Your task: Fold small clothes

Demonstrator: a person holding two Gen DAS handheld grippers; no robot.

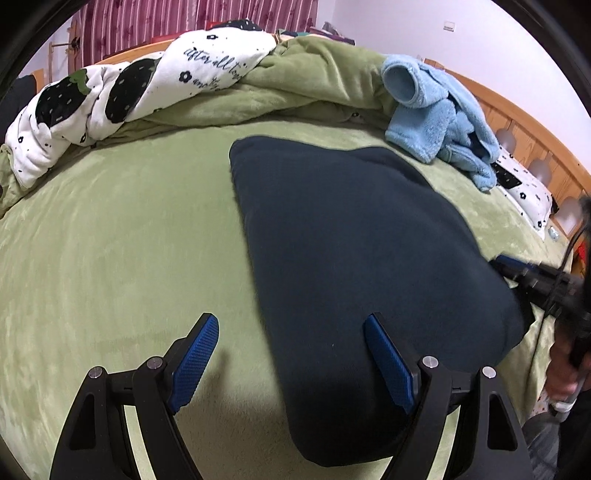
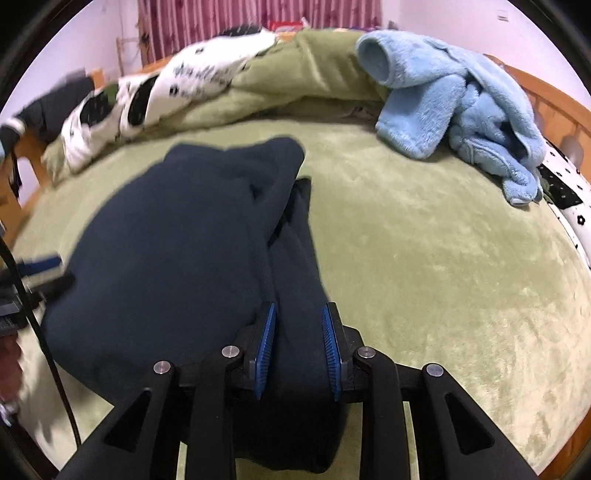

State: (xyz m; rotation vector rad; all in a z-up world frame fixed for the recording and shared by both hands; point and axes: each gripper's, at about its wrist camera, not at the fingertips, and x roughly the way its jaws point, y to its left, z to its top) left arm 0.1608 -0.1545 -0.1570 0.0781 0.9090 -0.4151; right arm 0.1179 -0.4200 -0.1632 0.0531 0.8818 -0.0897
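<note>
Right wrist view: the right gripper [image 2: 299, 347] has its fingers clamped on a thick bunched edge of the dark garment [image 2: 177, 236], likely to carry that side over for a fold. The left gripper [image 1: 291, 358] hangs with fingers spread wide, holding nothing, over the garment's near edge. The garment lies on the green bed [image 1: 110, 240]; beyond it lies a blue fleece [image 2: 454, 99], probably waiting its turn.

Matt navy fleece garment [image 1: 362, 236]; plush bedcover [image 1: 122, 236]

Home bedroom: bed [image 1: 110, 240] (wooden headboard [image 1: 517, 122]), curtains [image 1: 166, 26]
</note>
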